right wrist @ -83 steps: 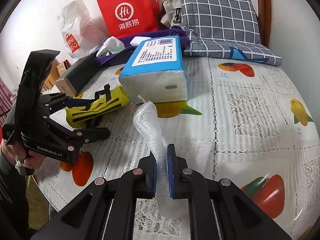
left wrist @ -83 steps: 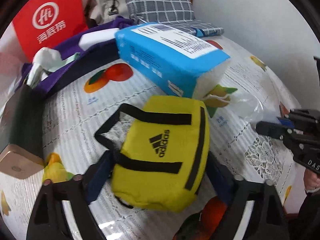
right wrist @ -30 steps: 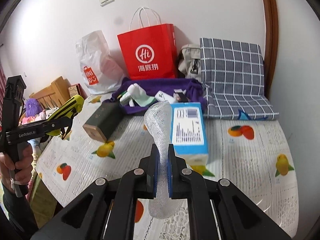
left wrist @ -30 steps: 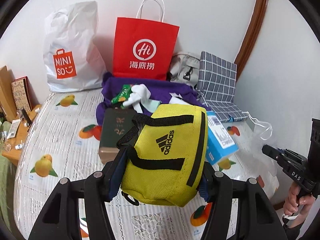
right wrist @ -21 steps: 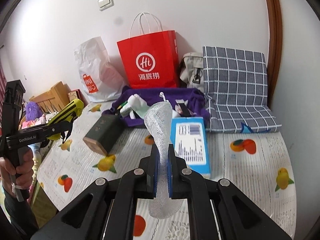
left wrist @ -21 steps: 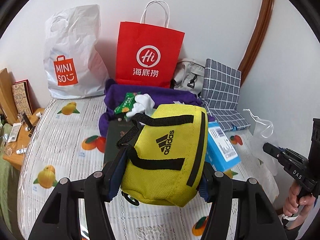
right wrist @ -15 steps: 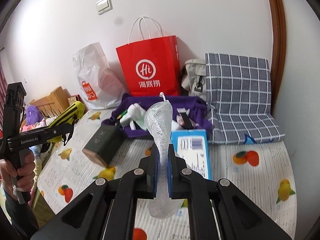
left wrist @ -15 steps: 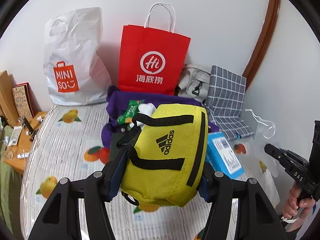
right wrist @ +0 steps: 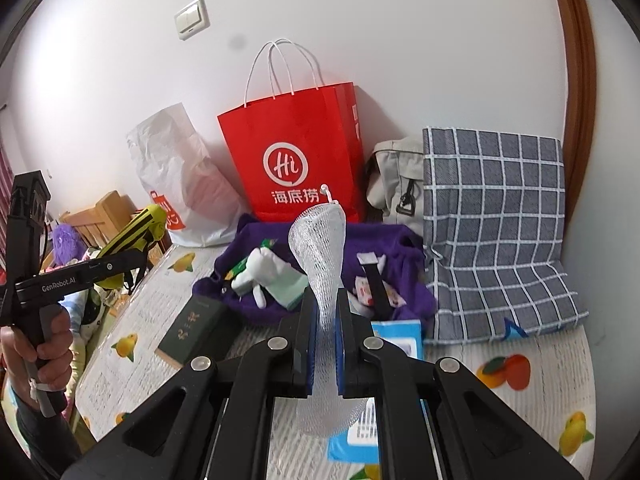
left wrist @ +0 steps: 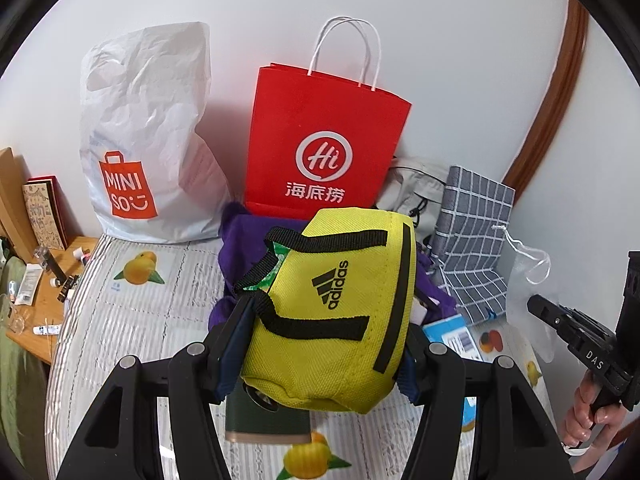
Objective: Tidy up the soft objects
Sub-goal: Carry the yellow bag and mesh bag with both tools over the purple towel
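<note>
My left gripper [left wrist: 320, 344] is shut on a yellow pouch [left wrist: 336, 304] with black straps and an adidas logo, held up above the bed. In the right wrist view the same pouch [right wrist: 136, 228] shows at the left edge, in the left gripper gripped by a hand [right wrist: 44, 344]. My right gripper [right wrist: 323, 340] is shut on a white mesh net bag [right wrist: 320, 256], which stands up between the pads and hangs below them. The net bag [left wrist: 524, 292] and the right gripper also show at the right of the left wrist view.
Against the wall stand a red paper bag [right wrist: 296, 160], a white Miniso bag [left wrist: 144, 140], a beige bag [right wrist: 394, 184] and a checked grey cushion [right wrist: 496, 232]. On the fruit-print bed cover [left wrist: 132, 320] lie a purple cloth [right wrist: 396, 268] with small items, a dark green box [right wrist: 192, 332] and a blue tissue pack [right wrist: 400, 340].
Both grippers have pulled back and risen from the bed with their loads still held. The bags by the wall now fill more of both views, and the bed items sit lower.
</note>
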A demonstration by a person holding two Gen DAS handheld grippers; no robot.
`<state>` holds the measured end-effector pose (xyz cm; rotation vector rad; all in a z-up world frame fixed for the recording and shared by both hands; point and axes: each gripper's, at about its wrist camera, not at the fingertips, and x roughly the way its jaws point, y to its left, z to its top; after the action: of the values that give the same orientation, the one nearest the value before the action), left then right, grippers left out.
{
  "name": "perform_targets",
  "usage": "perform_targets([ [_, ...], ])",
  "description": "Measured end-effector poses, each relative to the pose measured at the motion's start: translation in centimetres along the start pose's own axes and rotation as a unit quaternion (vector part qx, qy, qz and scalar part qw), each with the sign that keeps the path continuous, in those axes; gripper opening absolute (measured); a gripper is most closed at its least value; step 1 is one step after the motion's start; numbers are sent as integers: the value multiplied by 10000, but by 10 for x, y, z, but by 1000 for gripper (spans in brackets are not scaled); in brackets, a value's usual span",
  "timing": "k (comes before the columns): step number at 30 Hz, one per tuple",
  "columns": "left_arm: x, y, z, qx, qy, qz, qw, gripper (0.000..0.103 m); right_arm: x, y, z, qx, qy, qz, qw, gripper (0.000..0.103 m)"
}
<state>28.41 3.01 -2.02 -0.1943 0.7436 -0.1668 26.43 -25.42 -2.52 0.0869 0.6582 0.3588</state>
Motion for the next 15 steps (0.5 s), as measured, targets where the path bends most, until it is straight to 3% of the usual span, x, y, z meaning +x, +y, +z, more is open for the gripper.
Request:
perform_targets([
  [15,38,11,30,-176,66,59,9998,59,50,4,40,-52,39,70,10000,8],
])
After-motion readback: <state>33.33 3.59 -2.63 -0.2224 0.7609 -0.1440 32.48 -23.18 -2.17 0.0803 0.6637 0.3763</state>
